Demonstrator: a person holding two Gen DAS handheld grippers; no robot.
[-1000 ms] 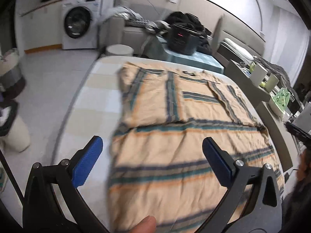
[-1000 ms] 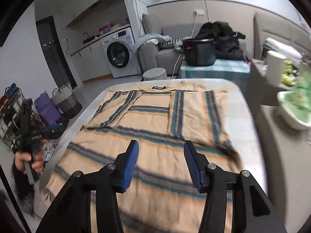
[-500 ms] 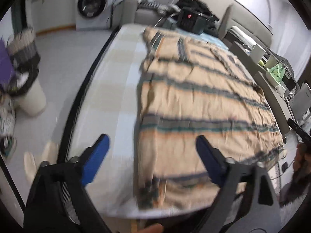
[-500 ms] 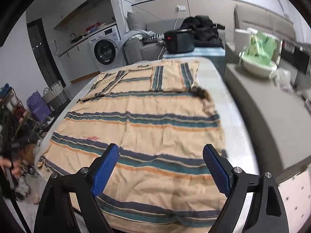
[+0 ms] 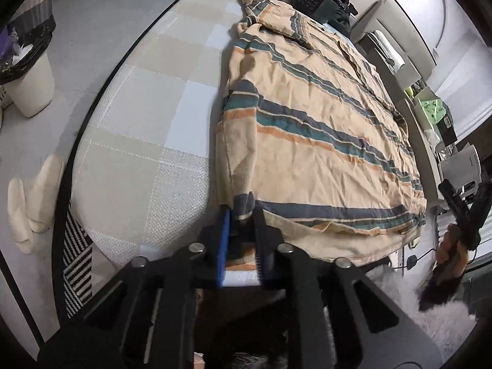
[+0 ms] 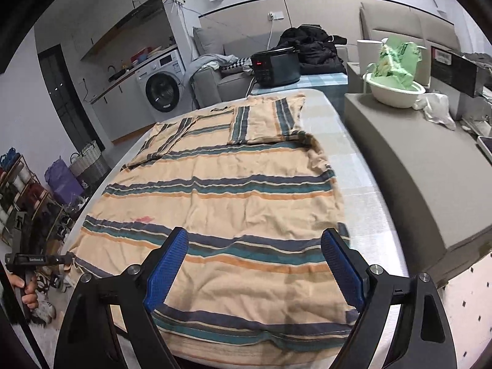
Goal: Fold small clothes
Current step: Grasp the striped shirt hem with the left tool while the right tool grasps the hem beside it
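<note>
striped shirt (image 6: 233,203) lies flat across the checked counter (image 5: 147,129), collar end far, hem at the near edge, sleeves folded in over the chest. cloth is peach with teal, navy and orange bands; a small pink mark sits low on its left half in the right wrist view.

left gripper (image 5: 241,215) is pitched steeply down at the near left hem corner. its jaws are closing, now narrow, with the corner of the shirt pinched between the blue pads; the hem edge bunches there. in the right wrist view the same tool shows at far left (image 6: 37,259), held level at the counter's edge, a hand (image 6: 26,289) wrapped on its grip.

right gripper (image 6: 255,264) is angled down less steeply over the near right part of the hem. jaws stand wide, blue pads (image 6: 167,264) well apart, cloth beneath and between them but not pressed; whether the tips touch the fabric i cannot tell. in the left wrist view the right hand (image 5: 450,246) holds its tool just off the shirt's right hem corner.

beyond the counter: a dark cooker (image 6: 276,67), a washing machine (image 6: 161,87).
</note>
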